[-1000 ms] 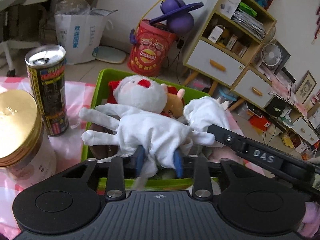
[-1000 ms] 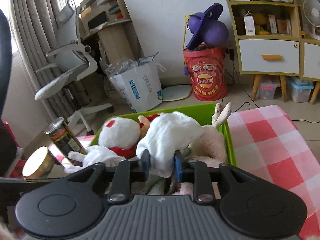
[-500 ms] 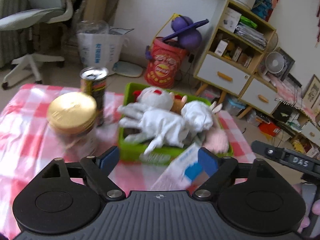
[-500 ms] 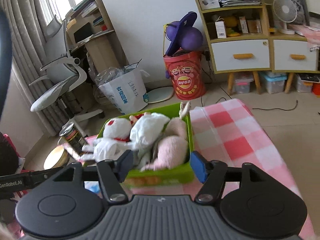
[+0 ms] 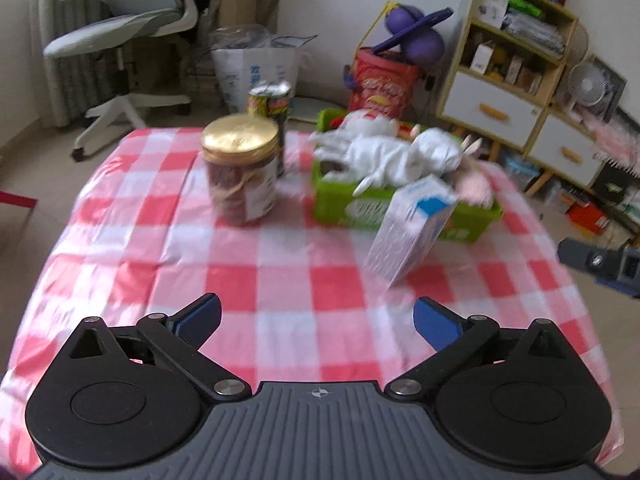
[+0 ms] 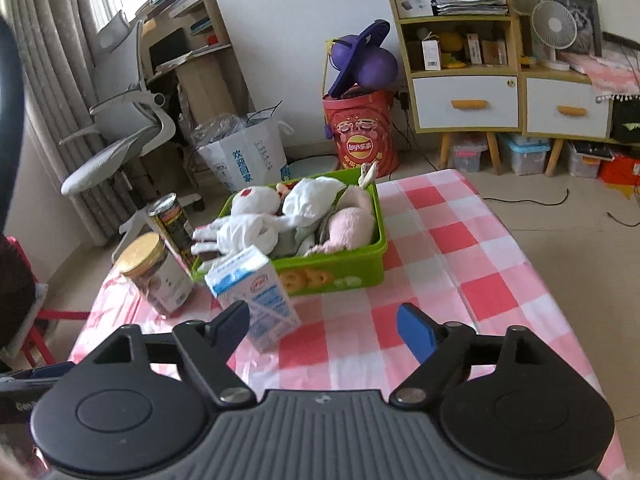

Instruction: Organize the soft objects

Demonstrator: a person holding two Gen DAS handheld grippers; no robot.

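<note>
A green basket (image 6: 340,272) (image 5: 340,210) stands on the checked tablecloth and holds several soft toys: a white plush with long limbs (image 6: 240,232) (image 5: 376,156), a white and red plush (image 6: 256,200) and a pink plush rabbit (image 6: 352,224). The white plush's limbs hang over the basket's left rim. My left gripper (image 5: 316,320) is open and empty, well back from the basket above the cloth. My right gripper (image 6: 324,320) is open and empty, also back from the basket.
A white and blue milk carton (image 6: 256,296) (image 5: 412,232) leans in front of the basket. A gold-lidded jar (image 6: 154,272) (image 5: 240,172) and a tall can (image 6: 172,224) (image 5: 272,120) stand left of the basket. An office chair, bags and a shelf unit stand beyond the table.
Both grippers let go of the white plush, opened and pulled back from the basket. The plush now lies in the basket.
</note>
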